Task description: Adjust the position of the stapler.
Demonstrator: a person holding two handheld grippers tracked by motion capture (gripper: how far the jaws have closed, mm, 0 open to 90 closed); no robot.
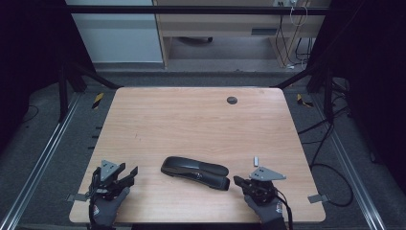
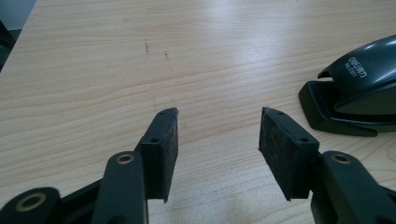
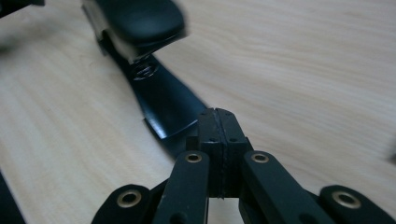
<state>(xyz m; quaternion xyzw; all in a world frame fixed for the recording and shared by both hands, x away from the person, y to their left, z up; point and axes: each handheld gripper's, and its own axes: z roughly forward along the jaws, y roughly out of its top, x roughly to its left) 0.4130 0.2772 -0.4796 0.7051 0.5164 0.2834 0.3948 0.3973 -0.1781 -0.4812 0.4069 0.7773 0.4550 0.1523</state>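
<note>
Stapler work at the wooden table (image 1: 191, 120): a long black plastic stapler (image 1: 195, 172) lies near the front edge, between the two hands.

Left tongs (image 2: 217, 149) stand wide open with nothing in them, beside the stapler's rounded end. Right tongs (image 3: 219, 140) are pressed together and empty, tips at the flat base end. To hold it well, open the right tongs first and steady the base. The small white bit (image 1: 256, 160) nearby is too tiny to tell, and the stapler's mouth looks blurry.

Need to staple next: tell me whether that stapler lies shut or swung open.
Swung open: the stapler has its top arm lifted off the flat black base, and a gap with a spring shows between them.
</note>
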